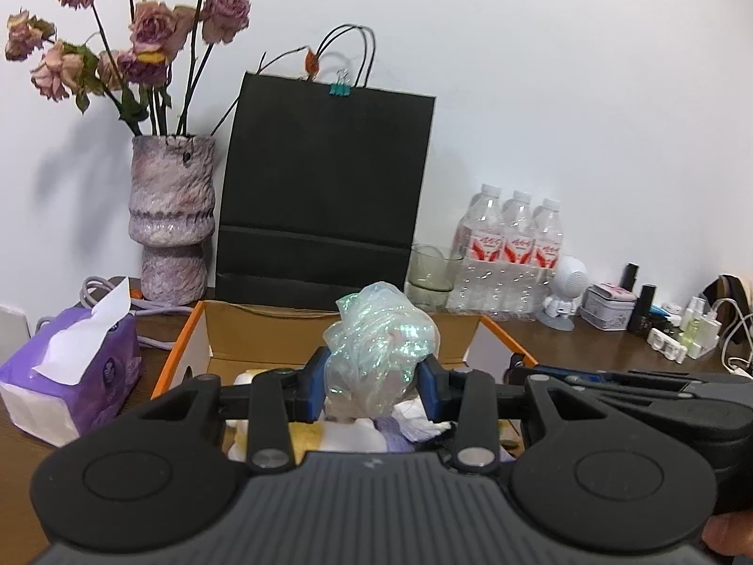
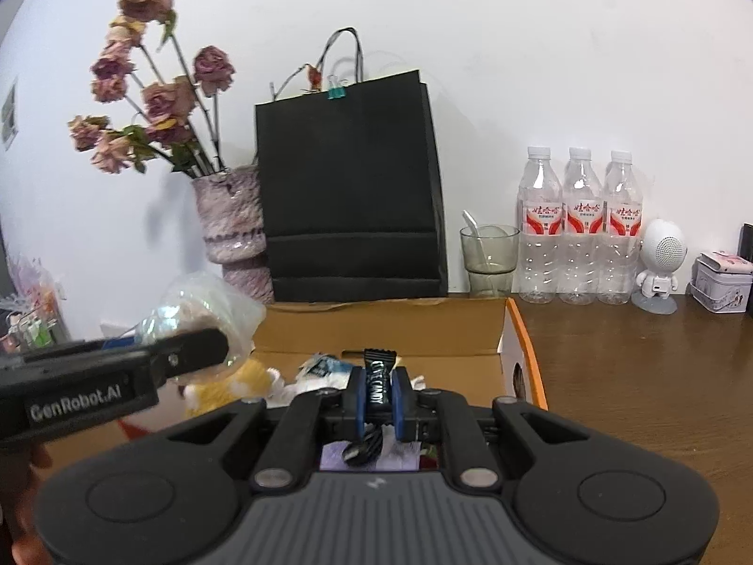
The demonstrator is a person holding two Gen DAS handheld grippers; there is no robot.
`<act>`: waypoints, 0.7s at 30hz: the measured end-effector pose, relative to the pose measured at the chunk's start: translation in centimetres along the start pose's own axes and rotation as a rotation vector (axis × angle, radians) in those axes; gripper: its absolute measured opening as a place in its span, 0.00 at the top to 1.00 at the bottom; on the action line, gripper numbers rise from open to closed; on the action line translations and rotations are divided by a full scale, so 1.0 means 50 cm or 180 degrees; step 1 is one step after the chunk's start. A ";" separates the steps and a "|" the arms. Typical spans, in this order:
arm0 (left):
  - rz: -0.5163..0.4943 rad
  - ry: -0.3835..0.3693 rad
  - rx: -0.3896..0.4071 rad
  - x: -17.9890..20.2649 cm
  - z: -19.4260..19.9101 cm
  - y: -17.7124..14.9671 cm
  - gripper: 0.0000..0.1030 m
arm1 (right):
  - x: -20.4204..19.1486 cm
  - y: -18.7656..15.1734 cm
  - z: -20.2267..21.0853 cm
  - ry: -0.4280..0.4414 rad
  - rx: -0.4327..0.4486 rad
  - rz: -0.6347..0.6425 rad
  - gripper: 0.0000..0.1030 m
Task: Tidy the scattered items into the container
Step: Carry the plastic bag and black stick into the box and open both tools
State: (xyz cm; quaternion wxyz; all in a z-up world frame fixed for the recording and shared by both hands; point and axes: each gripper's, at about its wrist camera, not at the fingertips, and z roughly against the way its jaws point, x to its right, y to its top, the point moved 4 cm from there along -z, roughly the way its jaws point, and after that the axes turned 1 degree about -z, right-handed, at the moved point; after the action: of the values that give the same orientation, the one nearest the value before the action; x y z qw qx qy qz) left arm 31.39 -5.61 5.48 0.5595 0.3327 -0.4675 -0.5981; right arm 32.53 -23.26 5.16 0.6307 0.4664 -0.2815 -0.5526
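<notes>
Over the box, already holding a plush and papers, my left tongs clamp a crumpled bag and my right tongs pinch a candy. Both drops remain, I judge.

Left wrist view: we look forward, close above the cardboard box, toward the wall. Right wrist view: likewise, from further right. Shared: box, black bag, bottles.
</notes>
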 end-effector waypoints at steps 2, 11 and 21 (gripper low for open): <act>0.0022 0.0025 -0.0030 -0.008 -0.020 0.001 0.63 | 0.003 0.008 -0.017 -0.0011 -0.0005 -0.0029 0.90; 0.0031 0.0139 -0.0194 -0.031 -0.087 -0.012 0.63 | 0.013 0.014 -0.072 -0.0046 -0.0076 -0.0044 0.90; 0.0061 0.0522 -0.0172 -0.050 -0.089 -0.013 0.00 | 0.028 0.010 -0.076 -0.0062 -0.0138 -0.0146 0.55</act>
State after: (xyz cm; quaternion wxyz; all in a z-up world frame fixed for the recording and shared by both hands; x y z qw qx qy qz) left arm 35.65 -4.04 3.02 0.6104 0.3608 -0.4069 -0.5759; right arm 36.37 -23.59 3.84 0.6251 0.4536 -0.2648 -0.5774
